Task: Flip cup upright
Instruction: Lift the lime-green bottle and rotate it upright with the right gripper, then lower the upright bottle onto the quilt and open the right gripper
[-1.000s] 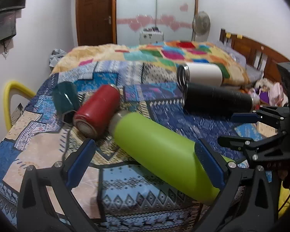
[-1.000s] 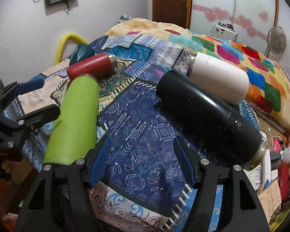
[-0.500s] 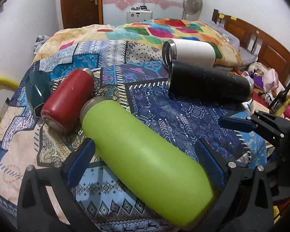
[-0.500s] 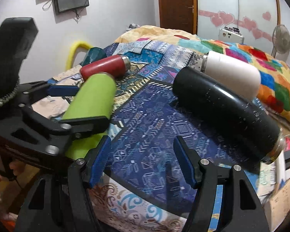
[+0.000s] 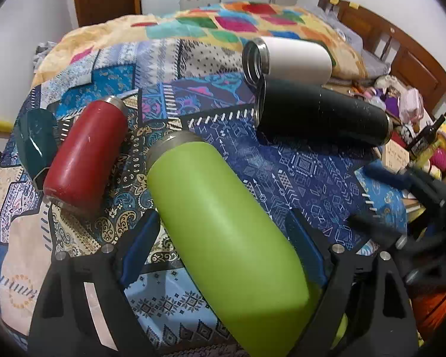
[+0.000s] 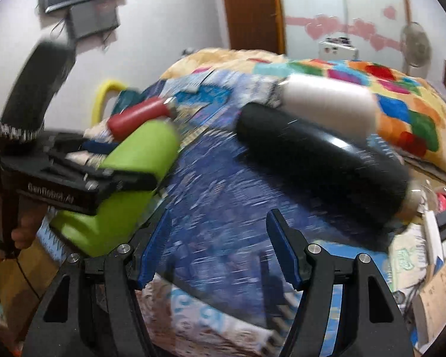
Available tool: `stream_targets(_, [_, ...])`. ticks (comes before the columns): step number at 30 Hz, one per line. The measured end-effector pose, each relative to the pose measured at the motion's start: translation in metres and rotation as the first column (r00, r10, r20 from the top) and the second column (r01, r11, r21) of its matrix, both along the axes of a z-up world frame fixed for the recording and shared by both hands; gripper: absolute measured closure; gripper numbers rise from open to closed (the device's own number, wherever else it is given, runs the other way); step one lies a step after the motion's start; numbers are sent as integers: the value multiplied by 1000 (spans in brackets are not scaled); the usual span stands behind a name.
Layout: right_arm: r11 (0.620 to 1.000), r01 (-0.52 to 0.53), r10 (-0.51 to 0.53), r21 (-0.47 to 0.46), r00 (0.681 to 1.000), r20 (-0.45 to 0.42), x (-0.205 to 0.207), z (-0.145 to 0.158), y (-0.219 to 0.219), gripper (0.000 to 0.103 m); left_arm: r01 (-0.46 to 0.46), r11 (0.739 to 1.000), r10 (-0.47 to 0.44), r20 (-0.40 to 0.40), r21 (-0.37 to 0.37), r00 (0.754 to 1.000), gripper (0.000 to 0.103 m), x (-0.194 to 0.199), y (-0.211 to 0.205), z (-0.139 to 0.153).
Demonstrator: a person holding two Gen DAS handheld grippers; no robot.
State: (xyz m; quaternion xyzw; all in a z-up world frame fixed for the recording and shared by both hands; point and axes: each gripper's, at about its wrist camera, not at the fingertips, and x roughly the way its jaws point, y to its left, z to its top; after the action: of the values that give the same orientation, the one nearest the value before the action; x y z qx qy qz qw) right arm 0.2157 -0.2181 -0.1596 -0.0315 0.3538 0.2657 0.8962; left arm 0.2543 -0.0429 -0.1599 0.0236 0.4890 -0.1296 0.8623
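Observation:
A lime green cup (image 5: 226, 232) lies on its side on the patterned bedspread (image 5: 297, 172), metal rim pointing away. My left gripper (image 5: 223, 238) is open, its blue pads on either side of the green cup's body, apart from it. The green cup also shows in the right wrist view (image 6: 133, 172), with the left gripper (image 6: 83, 172) around it. My right gripper (image 6: 220, 238) is open and empty above the bedspread, to the right of the green cup; that view is blurred. The right gripper (image 5: 401, 196) shows at the right of the left wrist view.
A red cup (image 5: 86, 151), a black cup (image 5: 321, 113) and a white cup (image 5: 294, 59) lie on their sides on the bed. A dark teal cup (image 5: 35, 142) sits left of the red one. A wooden headboard (image 5: 401, 50) and clutter are at the right.
My left gripper has moved forward so its pads now flank the green cup. My right gripper has shifted and its view is blurred by motion.

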Motion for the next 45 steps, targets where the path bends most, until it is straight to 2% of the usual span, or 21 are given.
stream_targets(5, [998,34,-37,45,998,59,-3,18,-11,40,36,999,-33,-76,36,997,13,12,-7,-3])
stream_targets(8, [999,29,-32,40,996,85,-2,22,-4,40,39,999,-36,-141,22,989,11,24,-8,-10])
stream_targets(11, [999,24,-26,25,994,105,0,23,2,40,41,999,-37,-169,18,985,12,30,-11,-15])
stream_targets(13, [1000,20,-22,16,993,116,3,23,6,40,41,999,-37,-166,25,985,14,31,-13,-16])
stream_targets(18, [1000,17,-19,13,990,141,2,25,9,40,30,998,-21,-149,55,989,29,35,-15,-15])
stream_targets(22, [999,22,-26,37,991,133,3,27,7,40,29,998,-21,-158,50,987,34,41,-15,-12])
stream_targets(26, [998,27,-34,48,990,135,2,30,4,40,27,998,-21,-110,58,994,38,37,-15,-2])
stream_targets(34, [997,24,-34,68,987,156,-8,43,5,40,21,999,-22,40,26,999,40,3,-8,49])
stream_targets(39, [997,17,-31,78,983,180,-16,52,8,40,13,1000,-10,146,-17,989,40,-28,0,85])
stream_targets(45, [991,47,-72,124,976,206,-21,64,3,39,3,1000,-5,264,8,965,40,-47,2,112])
